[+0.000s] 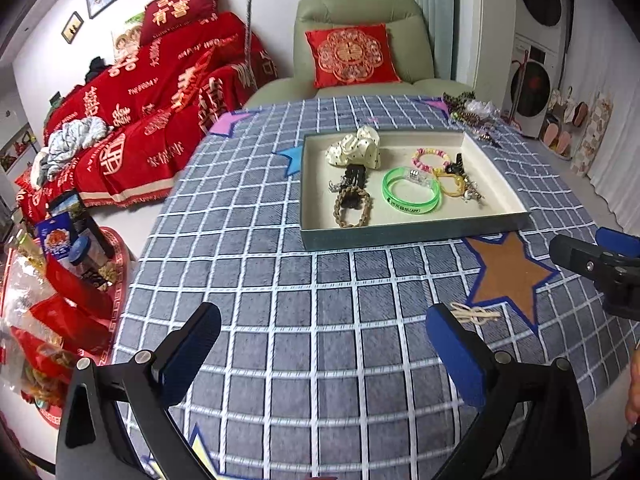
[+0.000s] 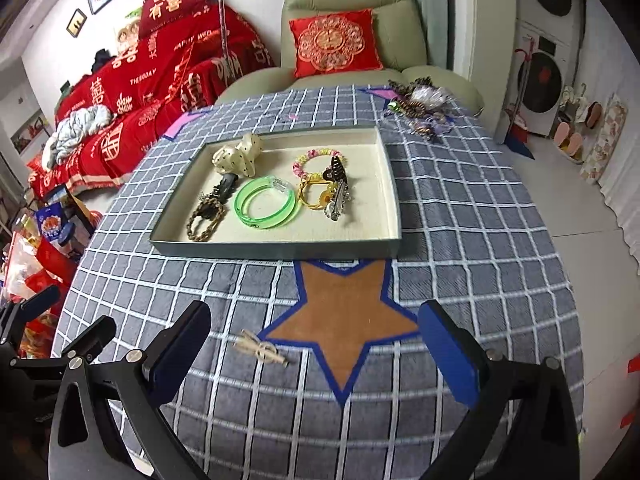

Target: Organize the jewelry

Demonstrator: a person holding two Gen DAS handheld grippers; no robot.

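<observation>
A shallow cream-lined tray [image 1: 496, 184] [image 2: 388, 184] sits on the checked table. It holds a green bangle [image 1: 412, 196] [image 2: 266, 202], a spotted cream scrunchie [image 1: 354, 148] [image 2: 236, 156], a brown braided bracelet [image 1: 352, 208] [image 2: 204, 220], a pink bead bracelet [image 1: 430, 159] [image 2: 316, 158], a yellow hair tie and clips. A small beige string piece [image 1: 474, 314] [image 2: 262, 348] lies on the cloth near the brown star. My left gripper [image 1: 324, 344] is open and empty above the cloth. My right gripper [image 2: 316, 344] is open and empty, the string between its fingers.
A pile of loose jewelry [image 1: 472, 114] [image 2: 420, 106] lies at the table's far right corner. A green armchair [image 1: 360, 8] with a red cushion stands behind the table, a red-covered sofa [image 1: 140, 100] to the left. Red bags and snacks [image 1: 60, 280] crowd the left side.
</observation>
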